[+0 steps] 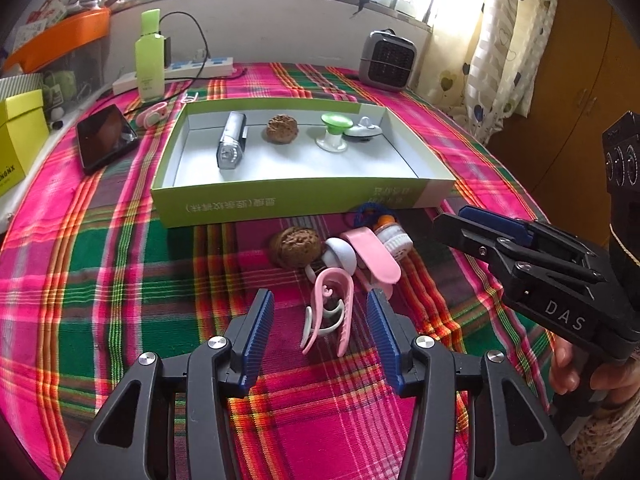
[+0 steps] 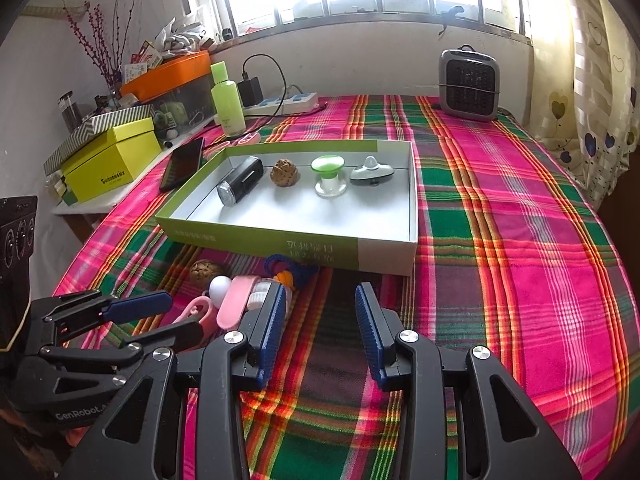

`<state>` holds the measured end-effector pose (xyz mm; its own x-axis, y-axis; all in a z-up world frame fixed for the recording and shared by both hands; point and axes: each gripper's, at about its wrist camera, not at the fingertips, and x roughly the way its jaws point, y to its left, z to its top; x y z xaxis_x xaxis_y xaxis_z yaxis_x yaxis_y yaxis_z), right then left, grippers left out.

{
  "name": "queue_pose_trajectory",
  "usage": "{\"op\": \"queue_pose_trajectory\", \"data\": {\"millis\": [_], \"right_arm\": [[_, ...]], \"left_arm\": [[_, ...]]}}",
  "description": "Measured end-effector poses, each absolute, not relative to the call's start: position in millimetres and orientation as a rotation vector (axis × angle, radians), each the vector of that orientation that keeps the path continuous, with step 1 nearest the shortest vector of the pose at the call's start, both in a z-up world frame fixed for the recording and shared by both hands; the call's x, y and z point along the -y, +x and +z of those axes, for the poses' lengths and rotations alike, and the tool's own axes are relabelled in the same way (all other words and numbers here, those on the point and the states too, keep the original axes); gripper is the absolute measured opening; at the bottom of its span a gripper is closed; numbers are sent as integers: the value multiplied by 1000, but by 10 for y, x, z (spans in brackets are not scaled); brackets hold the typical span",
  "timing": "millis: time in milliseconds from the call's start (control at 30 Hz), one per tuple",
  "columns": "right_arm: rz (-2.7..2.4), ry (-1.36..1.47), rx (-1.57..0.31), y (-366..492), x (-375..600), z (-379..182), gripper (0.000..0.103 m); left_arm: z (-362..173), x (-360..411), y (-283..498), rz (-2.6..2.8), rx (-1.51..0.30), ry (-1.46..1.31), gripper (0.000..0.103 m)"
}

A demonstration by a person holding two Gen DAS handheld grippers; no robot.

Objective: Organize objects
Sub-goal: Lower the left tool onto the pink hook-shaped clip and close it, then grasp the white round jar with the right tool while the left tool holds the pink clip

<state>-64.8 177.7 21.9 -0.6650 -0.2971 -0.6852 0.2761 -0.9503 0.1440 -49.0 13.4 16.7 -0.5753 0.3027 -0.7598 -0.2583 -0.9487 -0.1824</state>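
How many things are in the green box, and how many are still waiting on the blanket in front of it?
In the green box:
flashlight: 1
walnut: 1
green-topped knob: 1
grey cap: 1
Waiting in front:
walnut: 1
pink clips: 2
white ball: 1
orange-topped bottle: 1
blue cord: 1
Total: 10

"DAS" on the right gripper (image 1: 460, 226) body at 4 o'clock, "GenRobot" on the left gripper (image 2: 176, 312) body at 8 o'clock, Chinese print on the green box (image 1: 280, 204) front wall, not legible
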Motion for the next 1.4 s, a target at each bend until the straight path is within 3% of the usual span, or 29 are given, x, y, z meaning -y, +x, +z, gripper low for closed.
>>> {"op": "queue_pose_trajectory", "data": {"millis": [367, 567, 633, 733, 1400], "right_arm": [[-2598, 1101, 29, -621, -1721, 172, 38], [-2589, 1113, 36, -654, -1698, 143, 38], [-2586, 1116, 40, -670, -1681, 140, 38], [-2577, 1116, 36, -685, -1655, 140, 38], [-2515, 1137, 67, -806, -1524, 95, 38]], "left_arm": [[89, -148, -516, 2559, 58, -1245, 47], [84, -91, -520, 2569, 83, -1244, 35], [80, -68, -526, 2578, 85, -1249, 27], [74, -20, -529, 2583, 102, -1249, 24], [72, 210, -593, 2642, 149, -1268, 24]]}}
